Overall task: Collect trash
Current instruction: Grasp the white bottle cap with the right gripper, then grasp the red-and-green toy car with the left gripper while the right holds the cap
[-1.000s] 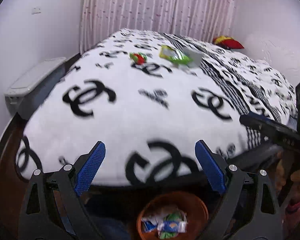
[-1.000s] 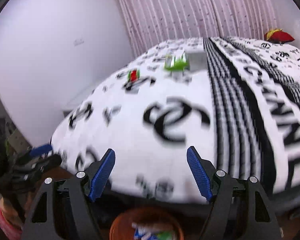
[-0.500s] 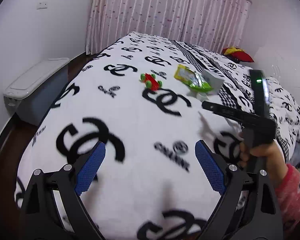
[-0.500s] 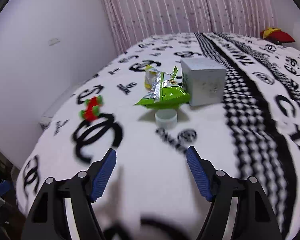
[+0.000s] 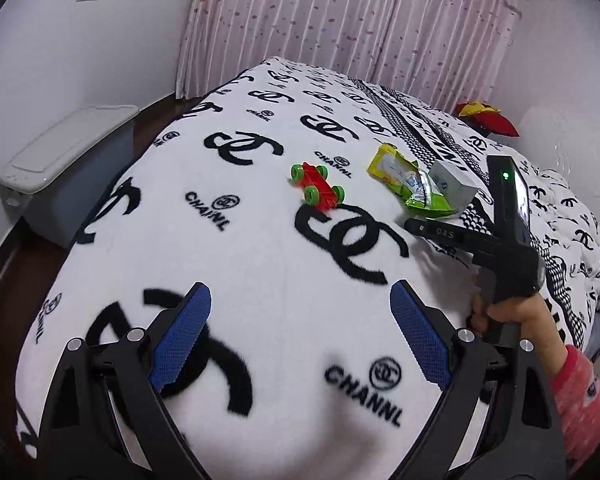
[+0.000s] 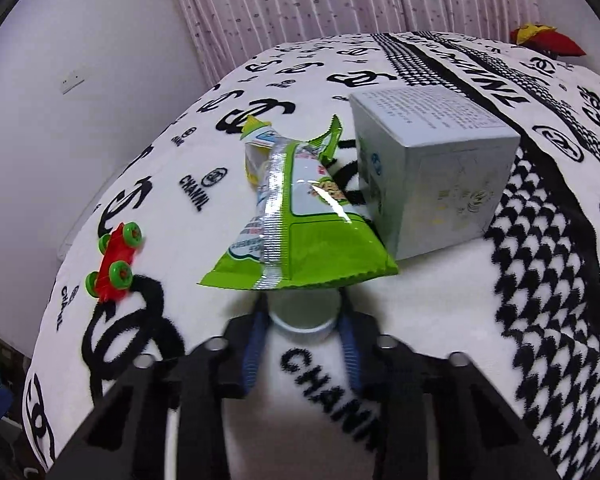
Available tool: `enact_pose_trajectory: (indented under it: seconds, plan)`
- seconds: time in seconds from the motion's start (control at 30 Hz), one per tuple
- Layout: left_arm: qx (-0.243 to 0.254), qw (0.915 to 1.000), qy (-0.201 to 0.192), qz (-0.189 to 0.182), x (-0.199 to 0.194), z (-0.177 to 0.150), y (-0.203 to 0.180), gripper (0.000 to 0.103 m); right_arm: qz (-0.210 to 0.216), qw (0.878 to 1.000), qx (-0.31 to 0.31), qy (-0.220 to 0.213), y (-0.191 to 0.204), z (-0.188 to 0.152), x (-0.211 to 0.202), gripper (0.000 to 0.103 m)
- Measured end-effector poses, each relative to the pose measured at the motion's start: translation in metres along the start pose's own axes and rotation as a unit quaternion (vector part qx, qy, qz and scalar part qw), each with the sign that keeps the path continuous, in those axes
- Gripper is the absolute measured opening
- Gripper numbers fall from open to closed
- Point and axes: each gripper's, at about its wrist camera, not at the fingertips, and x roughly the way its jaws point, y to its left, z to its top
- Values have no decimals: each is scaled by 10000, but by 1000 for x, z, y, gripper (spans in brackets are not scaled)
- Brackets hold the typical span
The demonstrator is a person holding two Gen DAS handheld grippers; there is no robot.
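On the bed (image 6: pixel 440 340), right gripper (image 6: pixel 303 344) clamps white cap (image 6: pixel 303 314).

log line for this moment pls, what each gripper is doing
right gripper: jaws just closing on white cap under green wrapper | left gripper: open, empty, over blanket | grey box, toy car: untouched

A small white round plastic cap (image 6: pixel 303 318) sits upright on the white blanket with black logos (image 6: pixel 440 320), half hidden under the bottom edge of a crinkled green and silver foil snack wrapper (image 6: pixel 300 236). The wrapper lies torn open at its far end, leaning against a pale grey cardboard box (image 6: pixel 440 168). A yellow wrapper (image 5: pixel 388 164) lies just behind it.
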Motion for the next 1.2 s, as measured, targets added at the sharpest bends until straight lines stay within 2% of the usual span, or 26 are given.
enact_pose_trajectory:
  seconds: [0.3,0.47,0.63,0.77,0.9,1.0,1.03,1.07,1.13,1.17,1.2]
  plan:
    - [-5,9999,142,27,26,16,-6,89,81,9995,-261,-131,7,-8,-28,31]
    - [-50,9998,212,32,55,33,-7,89,168,9986,-466,-187,11,-18,-54,31]
    - [-343,9985,368,213,93,57,-6,89,240,9973,-639,-285,14,-26,-79,31]
    - [-473,9967,419,518,119,74,-9,89,325,9963,-707,-376,14,-30,-97,31]
    - [-669,9928,688,712,148,83,-5,89,395,9956,-738,-426,12,-34,-108,31]
    - [-733,9921,670,768,154,87,-3,88,439,9952,-745,-448,9,-36,-115,31]
    - [-711,9922,658,790,156,88,-3,79,450,9951,-747,-456,9,-37,-116,31]
    - [-673,9917,698,840,157,88,-4,66,463,9951,-745,-464,8,-38,-118,31]
    - [-657,9916,730,843,157,87,-4,51,487,9951,-719,-477,7,-40,-120,31]
    - [-661,9920,703,810,155,87,-4,38,507,9950,-708,-483,6,-41,-122,31]
    - [-661,9928,670,745,152,87,-5,38,522,9950,-697,-496,6,-41,-123,31]
